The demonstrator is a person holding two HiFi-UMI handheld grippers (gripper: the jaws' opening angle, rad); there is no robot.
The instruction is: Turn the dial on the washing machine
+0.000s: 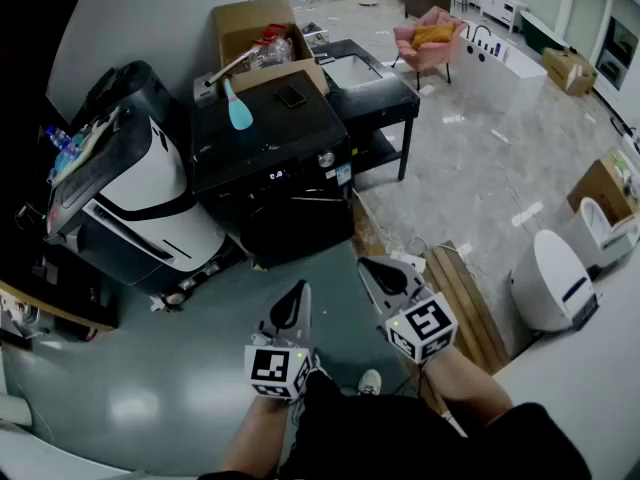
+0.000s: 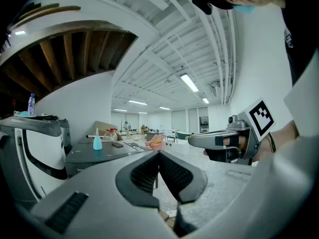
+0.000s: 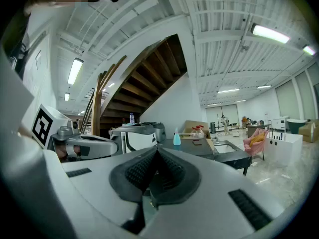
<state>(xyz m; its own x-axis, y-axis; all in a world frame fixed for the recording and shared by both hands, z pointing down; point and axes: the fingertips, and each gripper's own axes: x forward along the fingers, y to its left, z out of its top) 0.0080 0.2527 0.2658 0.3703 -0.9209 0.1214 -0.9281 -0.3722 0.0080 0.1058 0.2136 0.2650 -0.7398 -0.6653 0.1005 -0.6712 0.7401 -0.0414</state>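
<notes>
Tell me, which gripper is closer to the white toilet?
Right. The right gripper is held to the left of the toilet, well apart from it. The left gripper is farther left still, on the right one's far side.

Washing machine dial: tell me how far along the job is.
Done: nothing that shows; no claw is on the round silver dial of the black washing machine. In hand: the left claw and right claw are shut, empty and well short of the machine. Left: approach, grip the dial, turn it.
</notes>
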